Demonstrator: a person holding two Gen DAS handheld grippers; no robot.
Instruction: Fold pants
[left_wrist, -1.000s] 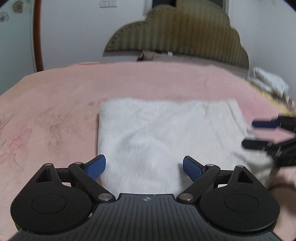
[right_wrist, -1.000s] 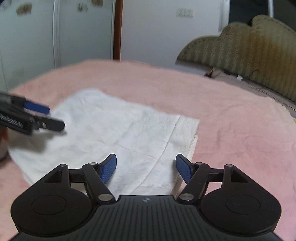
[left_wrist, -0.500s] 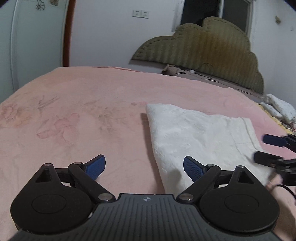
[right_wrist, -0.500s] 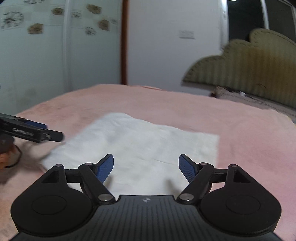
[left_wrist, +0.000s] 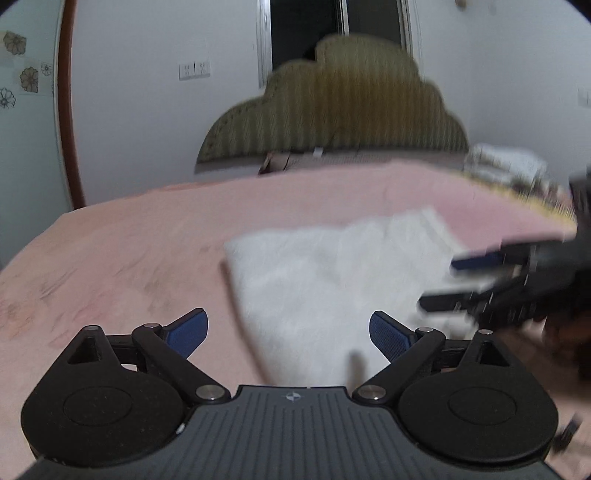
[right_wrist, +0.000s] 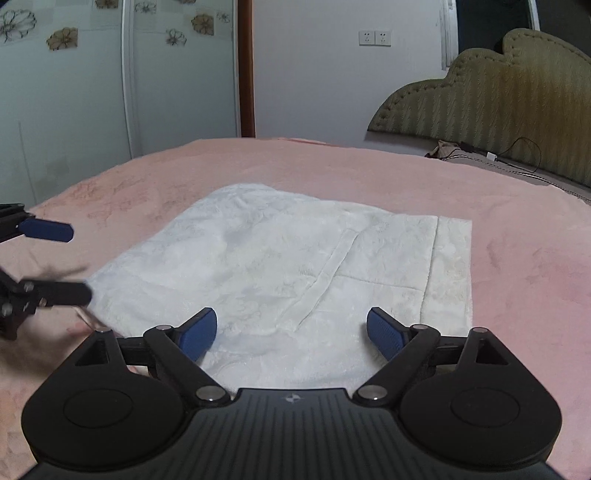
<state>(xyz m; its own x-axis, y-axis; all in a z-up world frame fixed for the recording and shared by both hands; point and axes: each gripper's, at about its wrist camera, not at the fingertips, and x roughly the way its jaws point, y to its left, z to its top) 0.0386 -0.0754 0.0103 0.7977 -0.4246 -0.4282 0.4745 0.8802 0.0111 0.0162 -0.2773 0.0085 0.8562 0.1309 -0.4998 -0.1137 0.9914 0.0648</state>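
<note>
Two grippers over a bed, both empty; white pants lie folded into a flat rectangle on the pink bedspread, fly seam and waistband showing toward their right edge in the right wrist view; no pad touches the cloth.

Right gripper hovers over the near edge of the pants; its blue pads stand wide apart and the jaws are opening, nothing pinched between them, only cloth seen below. Same gripper enters the left wrist view from the right as a blurred black shape, over the right side of the pants.

Left gripper also spread wide, nothing held; its left pad over bare bedspread, its right pad over the near left corner of the pants. Seen from the right wrist camera it sits at the left edge, just beside the left border of the pants, fingers spread.

Olive padded headboard at the far end of the bed; charger cable draped near it; left wrist view motion-blurred.
</note>
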